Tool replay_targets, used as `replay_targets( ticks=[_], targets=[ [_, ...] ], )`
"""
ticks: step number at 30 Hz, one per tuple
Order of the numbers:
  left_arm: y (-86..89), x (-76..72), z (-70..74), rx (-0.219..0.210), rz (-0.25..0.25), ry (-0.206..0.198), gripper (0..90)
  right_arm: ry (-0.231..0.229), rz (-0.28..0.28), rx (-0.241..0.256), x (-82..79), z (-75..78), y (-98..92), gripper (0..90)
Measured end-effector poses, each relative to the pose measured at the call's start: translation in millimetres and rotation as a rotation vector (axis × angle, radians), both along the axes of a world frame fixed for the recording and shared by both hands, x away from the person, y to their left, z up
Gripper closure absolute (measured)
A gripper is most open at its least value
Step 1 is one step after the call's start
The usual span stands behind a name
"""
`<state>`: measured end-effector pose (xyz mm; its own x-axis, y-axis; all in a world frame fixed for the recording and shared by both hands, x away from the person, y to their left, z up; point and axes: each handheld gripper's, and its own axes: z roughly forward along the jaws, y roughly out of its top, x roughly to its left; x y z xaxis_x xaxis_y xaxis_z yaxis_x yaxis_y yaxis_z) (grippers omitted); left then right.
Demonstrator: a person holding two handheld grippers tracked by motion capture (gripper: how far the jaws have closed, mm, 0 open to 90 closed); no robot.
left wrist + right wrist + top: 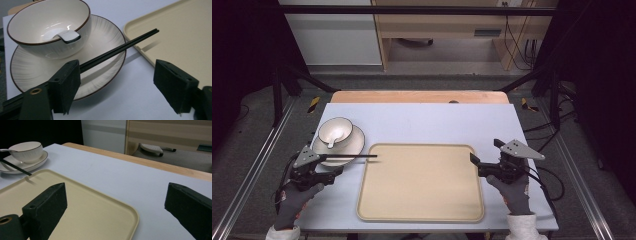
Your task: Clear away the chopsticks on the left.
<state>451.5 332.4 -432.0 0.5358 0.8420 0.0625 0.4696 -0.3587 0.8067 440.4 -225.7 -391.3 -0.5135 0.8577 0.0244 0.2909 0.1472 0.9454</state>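
Both tongs agape: left tongs (116, 86) beside chopsticks (120, 48), seemingly unclamped; right tongs (115, 207) over tray (105, 220).

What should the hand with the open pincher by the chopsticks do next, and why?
Probably close the left gripper on the chopsticks. Its jaws stand open, and the black pair lies across the plate rim beside one jaw, tips over the tray edge. The right gripper waits open by the tray's other side.
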Motion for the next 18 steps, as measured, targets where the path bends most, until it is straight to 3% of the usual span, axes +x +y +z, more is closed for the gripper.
replay_targets(
  ticks=[13,18],
  targets=[
    [7.3,25.9,-10.3,0.079,0.039,0.004,36.3,0.008,0.001,-0.011,1.7,-1.8,1.9,4.4],
    [8.7,30.9,-14.2,0.087,0.046,0.014,40.7,0.011,0.005,-0.013,2.2,-2.4,2.4,4.3]
  ],
)
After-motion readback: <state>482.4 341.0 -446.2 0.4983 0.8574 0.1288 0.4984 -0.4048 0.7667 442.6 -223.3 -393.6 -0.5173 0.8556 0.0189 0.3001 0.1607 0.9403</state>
